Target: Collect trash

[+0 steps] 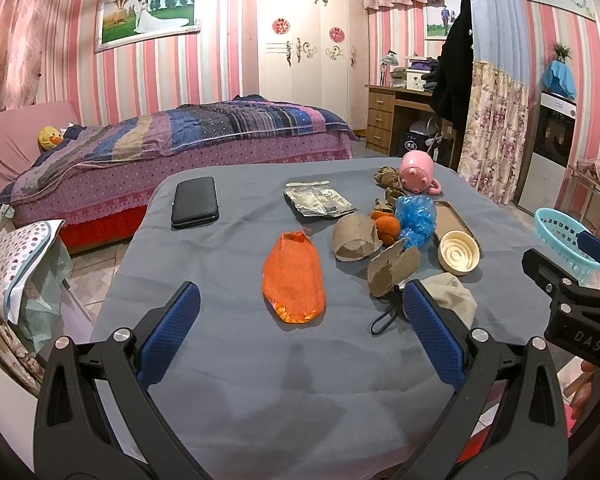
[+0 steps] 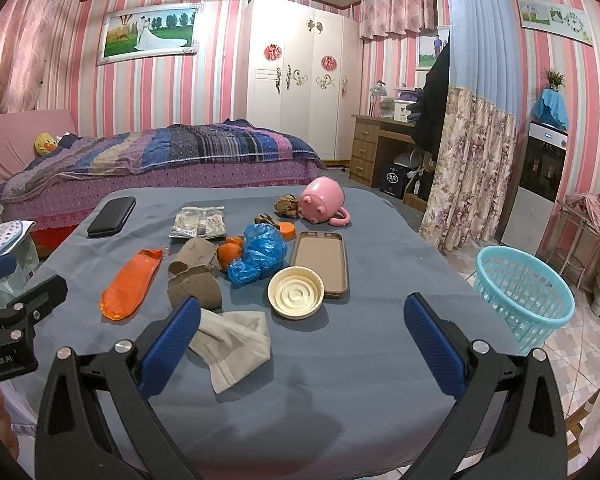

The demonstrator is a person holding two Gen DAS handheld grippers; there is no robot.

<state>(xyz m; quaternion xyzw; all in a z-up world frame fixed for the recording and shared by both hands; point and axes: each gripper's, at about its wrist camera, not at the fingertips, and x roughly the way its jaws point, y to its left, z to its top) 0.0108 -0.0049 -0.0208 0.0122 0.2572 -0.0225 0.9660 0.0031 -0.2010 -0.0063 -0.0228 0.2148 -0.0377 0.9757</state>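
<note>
Trash lies on a grey-blue table (image 1: 228,360) (image 2: 360,380): an orange wrapper (image 1: 293,276) (image 2: 130,284), crushed cardboard tubes (image 1: 356,237) (image 2: 194,276), a blue plastic bag (image 1: 416,216) (image 2: 258,258), orange peel (image 1: 386,226) (image 2: 228,255), a foil packet (image 1: 318,199) (image 2: 199,222) and brown crumpled paper (image 1: 387,176) (image 2: 286,205). A turquoise basket (image 2: 522,300) (image 1: 562,240) stands on the floor to the right. My left gripper (image 1: 300,320) is open, just short of the wrapper. My right gripper (image 2: 300,332) is open and empty above the table's near part.
Also on the table: a black case (image 1: 195,202) (image 2: 112,216), a pink pig mug (image 1: 417,172) (image 2: 324,200), a cream lid (image 1: 458,252) (image 2: 296,292), a phone case (image 2: 320,262), a beige cloth (image 2: 232,344) (image 1: 452,298). A bed (image 1: 160,148) stands behind.
</note>
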